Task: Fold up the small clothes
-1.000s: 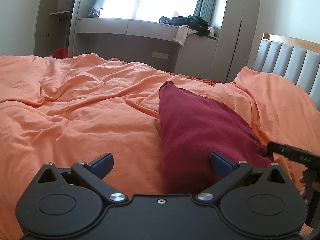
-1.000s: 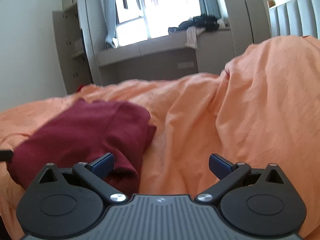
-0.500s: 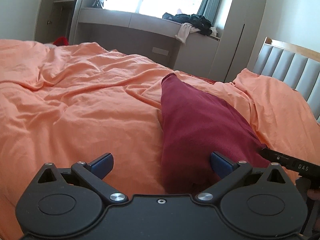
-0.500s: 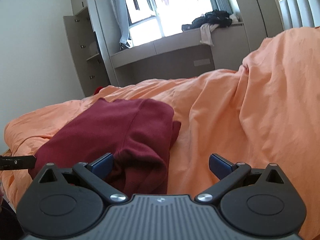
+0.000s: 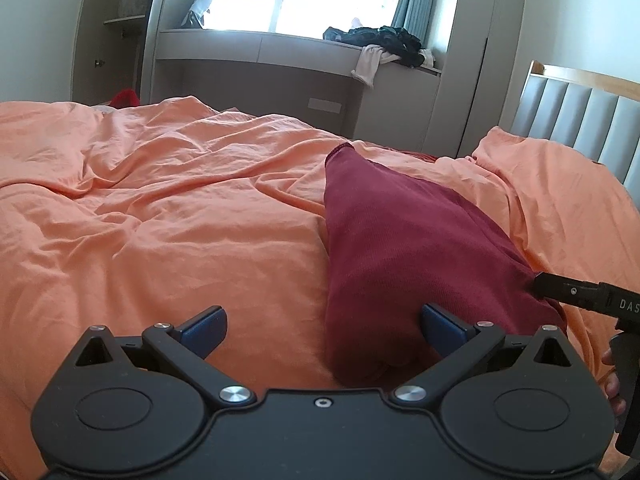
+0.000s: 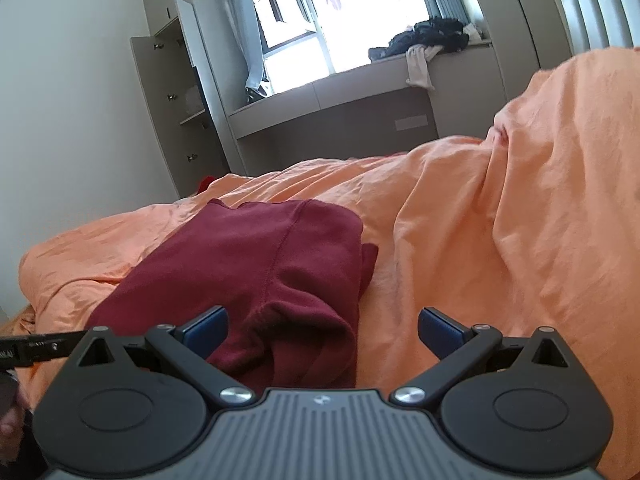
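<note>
Garment, dark red, folded, lies on orange bed, centre-right of frame. We see left hand-held gripper and right hand-held gripper both wide open, holding nothing.

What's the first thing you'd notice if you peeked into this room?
The dark red garment stands out most, lying folded in the middle of the bright orange bedsheet. Both the left gripper and the right gripper sit open just in front of it, holding nothing. Farther back, a heap of dark clothes is piled on the ledge by the sunny window.
</note>
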`<state>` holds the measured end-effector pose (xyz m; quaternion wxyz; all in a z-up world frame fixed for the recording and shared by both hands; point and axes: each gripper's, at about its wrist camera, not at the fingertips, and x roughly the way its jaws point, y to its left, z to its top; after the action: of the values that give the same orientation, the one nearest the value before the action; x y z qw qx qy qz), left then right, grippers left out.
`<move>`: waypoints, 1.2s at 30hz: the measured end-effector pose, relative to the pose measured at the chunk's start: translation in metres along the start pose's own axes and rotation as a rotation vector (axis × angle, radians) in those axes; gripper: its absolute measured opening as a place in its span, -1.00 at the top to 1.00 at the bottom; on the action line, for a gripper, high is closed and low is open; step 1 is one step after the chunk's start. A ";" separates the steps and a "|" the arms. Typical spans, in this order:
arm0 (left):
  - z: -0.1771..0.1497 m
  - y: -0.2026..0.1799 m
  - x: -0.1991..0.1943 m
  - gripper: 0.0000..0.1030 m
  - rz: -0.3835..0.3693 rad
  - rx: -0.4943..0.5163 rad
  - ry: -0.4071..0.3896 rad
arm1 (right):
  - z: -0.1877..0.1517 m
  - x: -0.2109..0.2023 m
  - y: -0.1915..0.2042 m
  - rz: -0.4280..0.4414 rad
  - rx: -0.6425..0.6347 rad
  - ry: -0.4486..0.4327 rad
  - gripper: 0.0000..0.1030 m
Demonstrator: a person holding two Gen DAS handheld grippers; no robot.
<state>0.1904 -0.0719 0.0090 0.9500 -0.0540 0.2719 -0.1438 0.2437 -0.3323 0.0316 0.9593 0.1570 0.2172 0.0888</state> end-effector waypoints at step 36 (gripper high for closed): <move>0.003 0.013 0.009 -0.99 -0.058 -0.029 0.068 | 0.004 0.059 -0.009 0.123 0.164 0.060 -0.54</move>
<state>0.2026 -0.0624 0.0051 0.9348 -0.0709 0.3042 -0.1692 0.2988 -0.3278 0.0090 0.9291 0.2451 0.2423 0.1342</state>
